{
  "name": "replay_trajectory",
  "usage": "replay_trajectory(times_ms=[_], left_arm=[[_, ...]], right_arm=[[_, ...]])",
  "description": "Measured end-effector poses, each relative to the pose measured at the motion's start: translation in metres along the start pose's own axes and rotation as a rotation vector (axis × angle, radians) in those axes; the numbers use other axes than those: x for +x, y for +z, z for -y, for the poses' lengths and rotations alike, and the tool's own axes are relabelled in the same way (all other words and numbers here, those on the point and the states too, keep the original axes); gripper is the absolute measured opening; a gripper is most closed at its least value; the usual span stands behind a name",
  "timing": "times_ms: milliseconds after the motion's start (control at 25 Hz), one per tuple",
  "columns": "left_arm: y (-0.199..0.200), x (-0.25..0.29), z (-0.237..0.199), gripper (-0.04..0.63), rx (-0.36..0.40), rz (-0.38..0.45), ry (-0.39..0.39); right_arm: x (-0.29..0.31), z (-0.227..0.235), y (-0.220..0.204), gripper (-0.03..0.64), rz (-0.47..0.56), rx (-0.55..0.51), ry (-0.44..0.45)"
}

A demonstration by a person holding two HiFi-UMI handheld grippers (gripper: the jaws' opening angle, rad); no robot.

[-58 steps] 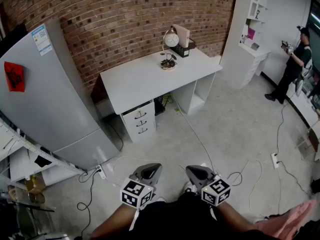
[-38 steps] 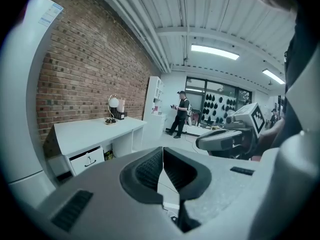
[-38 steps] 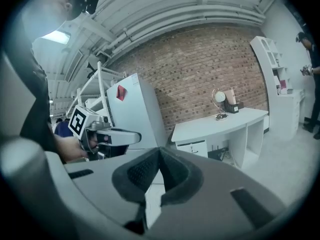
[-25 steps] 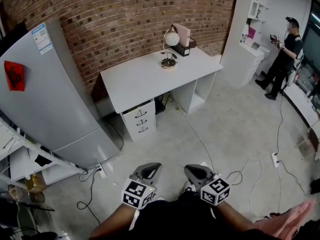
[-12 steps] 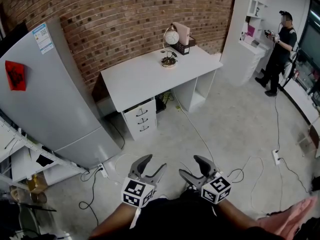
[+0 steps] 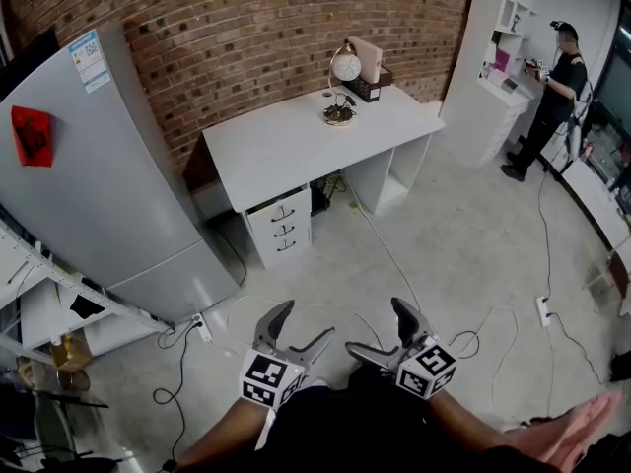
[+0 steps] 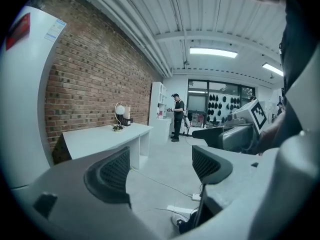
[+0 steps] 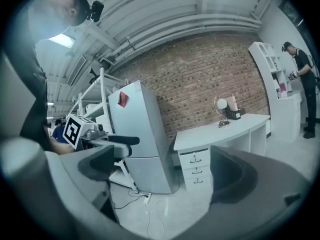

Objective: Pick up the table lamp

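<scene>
The table lamp (image 6: 344, 70), a white globe on a thin arched gold stem, stands at the back of a white desk (image 6: 296, 141) against the brick wall; it also shows small as the lamp (image 7: 119, 111) and the lamp (image 8: 220, 104). Both grippers are far from it, held close to my body above the floor. My left gripper (image 6: 294, 329) and right gripper (image 6: 383, 329) are opening, their jaws spread wide with nothing between them.
A grey fridge (image 6: 94, 166) stands left of the desk. A drawer unit (image 6: 281, 227) sits under the desk. Cables and power strips (image 6: 540, 310) trail over the concrete floor. A person (image 6: 547, 97) stands by a white shelf unit (image 6: 493, 57) at the right.
Both grippers went from shut to wide open while staying in place. The person at the right walked over to the white shelf.
</scene>
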State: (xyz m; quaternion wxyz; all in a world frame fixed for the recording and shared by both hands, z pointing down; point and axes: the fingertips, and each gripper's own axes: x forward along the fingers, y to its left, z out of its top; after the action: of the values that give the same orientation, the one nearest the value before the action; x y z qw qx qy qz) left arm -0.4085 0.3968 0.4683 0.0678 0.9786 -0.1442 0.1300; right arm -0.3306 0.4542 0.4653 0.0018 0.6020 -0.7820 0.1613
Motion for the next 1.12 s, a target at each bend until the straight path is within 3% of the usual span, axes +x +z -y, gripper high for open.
replay_trajectory(times_ms=[480,680,1120], left_arm=[[-0.012,0.042,-0.02,0.377,-0.062,-0.058,-0.013],[0.004,0.083,-0.041,0.376,-0.067,-0.033,-0.011],[0.054,0.208,-0.093,0.376,0.0,-0.049,0.004]], right_arm=[[0.024,0.039,-0.008,0.594,-0.056,-0.002,0.001],[0.044,0.088,0.009,0.594,-0.04,0.016,-0.012],[0.106,0.208,0.066,0.594,-0.002,0.013,0.024]])
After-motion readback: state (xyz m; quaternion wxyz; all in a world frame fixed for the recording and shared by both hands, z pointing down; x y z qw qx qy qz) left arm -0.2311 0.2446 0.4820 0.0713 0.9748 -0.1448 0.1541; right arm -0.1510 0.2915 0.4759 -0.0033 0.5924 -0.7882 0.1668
